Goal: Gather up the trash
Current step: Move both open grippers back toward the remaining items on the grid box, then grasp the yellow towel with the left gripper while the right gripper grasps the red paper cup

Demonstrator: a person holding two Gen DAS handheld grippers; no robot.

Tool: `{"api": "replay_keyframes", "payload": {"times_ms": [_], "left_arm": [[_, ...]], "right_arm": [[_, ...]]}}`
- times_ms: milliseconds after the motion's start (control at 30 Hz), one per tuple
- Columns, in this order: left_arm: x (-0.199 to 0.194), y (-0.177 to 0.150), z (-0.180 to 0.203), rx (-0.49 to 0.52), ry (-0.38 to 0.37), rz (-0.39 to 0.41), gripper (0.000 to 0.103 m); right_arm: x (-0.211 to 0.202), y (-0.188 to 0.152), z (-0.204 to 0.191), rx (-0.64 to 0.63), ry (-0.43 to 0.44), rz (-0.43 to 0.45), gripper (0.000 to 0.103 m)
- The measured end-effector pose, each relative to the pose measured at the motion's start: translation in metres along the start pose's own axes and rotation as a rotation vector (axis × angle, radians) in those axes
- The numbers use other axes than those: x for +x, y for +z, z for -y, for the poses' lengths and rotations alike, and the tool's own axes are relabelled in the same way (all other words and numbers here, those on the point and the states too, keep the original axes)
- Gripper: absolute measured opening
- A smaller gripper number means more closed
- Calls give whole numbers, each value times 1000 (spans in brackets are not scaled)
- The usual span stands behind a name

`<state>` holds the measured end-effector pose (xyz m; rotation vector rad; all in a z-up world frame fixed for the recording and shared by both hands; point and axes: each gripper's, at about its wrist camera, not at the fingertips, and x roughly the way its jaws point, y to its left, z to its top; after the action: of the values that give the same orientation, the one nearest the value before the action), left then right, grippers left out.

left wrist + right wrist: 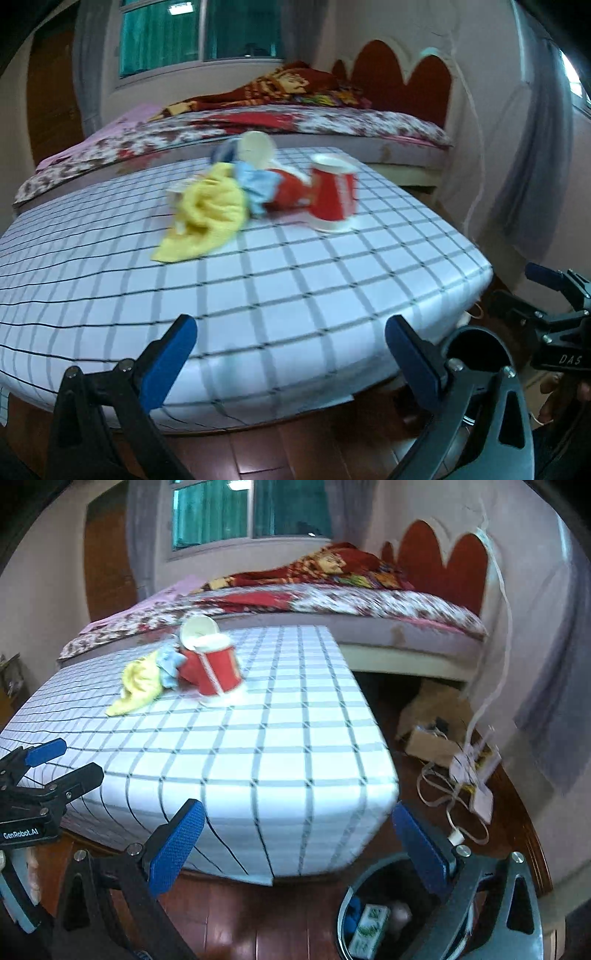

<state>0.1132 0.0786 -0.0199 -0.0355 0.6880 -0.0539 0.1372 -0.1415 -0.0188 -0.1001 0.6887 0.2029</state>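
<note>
A pile of trash lies at the far middle of the checked table (258, 295): a red paper cup (334, 194) (218, 670) lying tilted, a second red cup behind it, a white lid (256, 147) (199, 627), a yellow cloth (207, 214) (138, 685) and a light blue crumpled piece (255, 181) (170, 661). My left gripper (291, 354) is open, held low at the table's near edge, far from the pile. My right gripper (299, 843) is open too, low off the table's near right corner. A black bin (376, 912) (476, 350) with trash inside stands on the floor beneath it.
A bed (295, 122) with a floral cover and a red headboard stands behind the table. On the floor to the right lie a cardboard box (432, 738), white cables and a power strip (472, 775). The floor is dark red wood.
</note>
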Motion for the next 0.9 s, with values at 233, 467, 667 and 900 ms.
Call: {"api": "replay_keyframes", "payload": {"times_ms": [233,467,667,900], "left_arm": [[22,23,-57,-95,29,5,101],[78,50,-72,-129,-13,-47,83],[112,68,-71,-144,-27,-74,83],[131,81,-72,-155,-14,-105,79]], "right_arm": [[35,42,-33,-62,27,4,103],[85,78,-58,-98,70,6,103],[127,101,-72,-112,91,-15,96],[156,118,-74,-104,121,-43,81]]}}
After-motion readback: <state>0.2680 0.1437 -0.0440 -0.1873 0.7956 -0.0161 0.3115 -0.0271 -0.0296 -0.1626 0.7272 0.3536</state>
